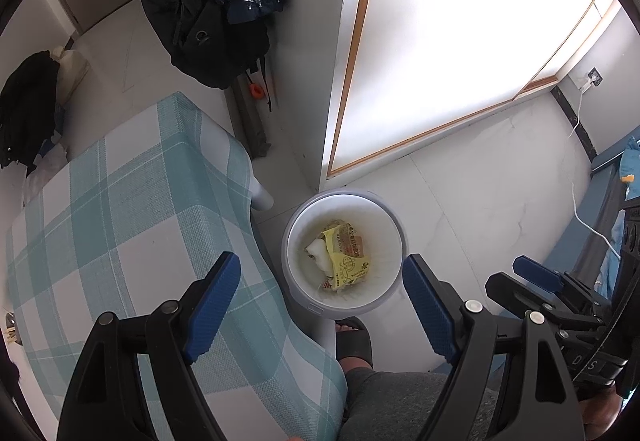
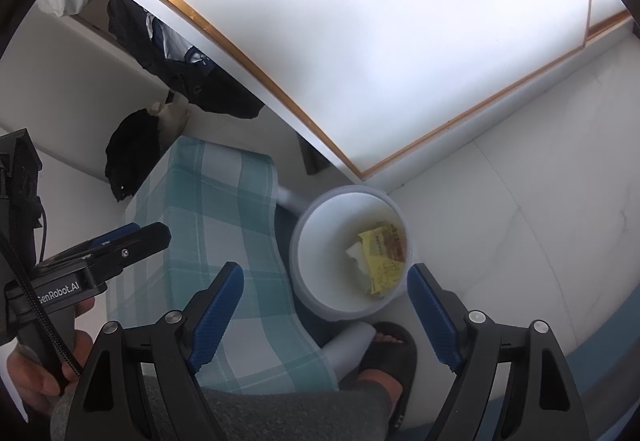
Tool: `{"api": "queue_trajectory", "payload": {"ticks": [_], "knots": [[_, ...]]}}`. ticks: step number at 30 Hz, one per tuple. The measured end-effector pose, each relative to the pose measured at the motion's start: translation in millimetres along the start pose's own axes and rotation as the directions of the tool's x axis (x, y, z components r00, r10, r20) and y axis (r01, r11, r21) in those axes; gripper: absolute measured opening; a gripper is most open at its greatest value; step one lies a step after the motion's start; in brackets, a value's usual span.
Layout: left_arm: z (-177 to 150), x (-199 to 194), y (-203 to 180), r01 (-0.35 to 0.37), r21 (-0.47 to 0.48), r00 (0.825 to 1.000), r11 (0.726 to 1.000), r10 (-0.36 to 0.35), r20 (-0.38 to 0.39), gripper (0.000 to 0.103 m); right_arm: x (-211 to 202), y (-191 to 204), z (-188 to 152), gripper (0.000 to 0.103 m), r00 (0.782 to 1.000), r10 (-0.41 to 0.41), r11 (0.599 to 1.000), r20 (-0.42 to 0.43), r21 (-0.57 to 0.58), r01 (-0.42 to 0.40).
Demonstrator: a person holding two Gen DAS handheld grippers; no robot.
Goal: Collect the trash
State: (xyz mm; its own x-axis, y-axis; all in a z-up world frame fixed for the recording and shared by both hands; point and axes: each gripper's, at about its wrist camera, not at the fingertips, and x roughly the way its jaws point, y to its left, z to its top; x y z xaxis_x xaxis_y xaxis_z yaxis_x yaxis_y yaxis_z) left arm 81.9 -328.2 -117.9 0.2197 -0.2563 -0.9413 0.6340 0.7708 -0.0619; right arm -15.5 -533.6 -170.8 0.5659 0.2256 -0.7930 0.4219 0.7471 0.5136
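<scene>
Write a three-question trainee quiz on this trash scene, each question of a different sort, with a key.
1. True or false: the bin holds a yellow wrapper.
2. The left gripper is: A) shut on trash, B) open and holding nothing, C) inside the bin.
3. Fill in: the bin stands on the floor beside the ____ with the checked cloth.

Key:
1. True; white scraps lie with it.
2. B. The right gripper is open too.
3. Table.
</scene>
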Motion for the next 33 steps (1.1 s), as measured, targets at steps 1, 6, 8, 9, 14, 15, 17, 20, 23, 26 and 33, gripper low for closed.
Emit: {"api": "queue_trajectory", "payload": {"ticks": [1, 6, 8, 9, 14, 15, 17, 20, 23, 26, 33], "knots": [[-0.1, -0.1, 0.0, 0.000, 0.000, 1.000, 1.000, 0.000, 0.002, 0.081, 0.1, -0.1, 0.1, 0.084, 1.000, 0.002, 1.000, 0.000, 0.000, -0.002], [-0.3, -0.2, 0.7, -0.002, -0.002, 1.000, 1.000, 0.002, 0.003, 0.081, 1.4, -0.4, 0.2, 0.084, 1.000, 0.005, 1.000, -0.002, 0.003, -0.005], [0.0, 0.4, 1.4, -0.003, -0.007, 1.000, 1.000, 0.003, 0.001, 0.081, 1.1, -0.7, 0.4, 0.084, 1.000, 0.007, 1.000, 0.001, 0.003, -0.007], [0.1, 0.7, 1.5, 0.000, -0.008, 1.000, 1.000, 0.000, -0.003, 0.081, 0.9, -1.1, 0.2, 0.084, 1.000, 0.010, 1.000, 0.002, 0.006, -0.010], [0.0, -1.8, -0.4, -0.010, 0.001, 1.000, 1.000, 0.010, 0.011, 0.081, 3.1, -2.1, -0.4, 0.084, 1.000, 0.008, 1.000, -0.008, 0.007, -0.008], [-0.3, -2.7, -1.9, -0.005, 0.010, 1.000, 1.000, 0.005, 0.015, 0.081, 3.0, -1.9, -0.3, 0.084, 1.000, 0.008, 1.000, -0.008, 0.007, -0.008], [-1.0, -3.6, -4.0, -0.011, 0.016, 1.000, 1.000, 0.011, 0.021, 0.081, 2.9, -1.9, 0.0, 0.084, 1.000, 0.010, 1.000, -0.007, 0.008, -0.010], [-1.2, -3.8, -4.9, -0.016, 0.018, 1.000, 1.000, 0.016, 0.023, 0.081, 3.6, -3.0, 0.0, 0.084, 1.000, 0.008, 1.000, -0.009, 0.016, -0.008], [-0.5, -2.2, -3.5, -0.016, 0.010, 1.000, 1.000, 0.016, 0.017, 0.081, 3.2, -3.6, -0.2, 0.084, 1.000, 0.011, 1.000, -0.007, 0.022, -0.010], [-0.6, -1.0, -1.1, -0.013, -0.001, 1.000, 1.000, 0.013, 0.012, 0.081, 3.5, -3.7, -0.5, 0.084, 1.000, 0.009, 1.000, -0.011, 0.020, -0.009], [-1.5, 3.3, 1.0, -0.006, -0.006, 1.000, 1.000, 0.006, -0.004, 0.081, 3.4, -3.7, -0.4, 0.084, 1.000, 0.011, 1.000, -0.011, 0.023, -0.011]]}}
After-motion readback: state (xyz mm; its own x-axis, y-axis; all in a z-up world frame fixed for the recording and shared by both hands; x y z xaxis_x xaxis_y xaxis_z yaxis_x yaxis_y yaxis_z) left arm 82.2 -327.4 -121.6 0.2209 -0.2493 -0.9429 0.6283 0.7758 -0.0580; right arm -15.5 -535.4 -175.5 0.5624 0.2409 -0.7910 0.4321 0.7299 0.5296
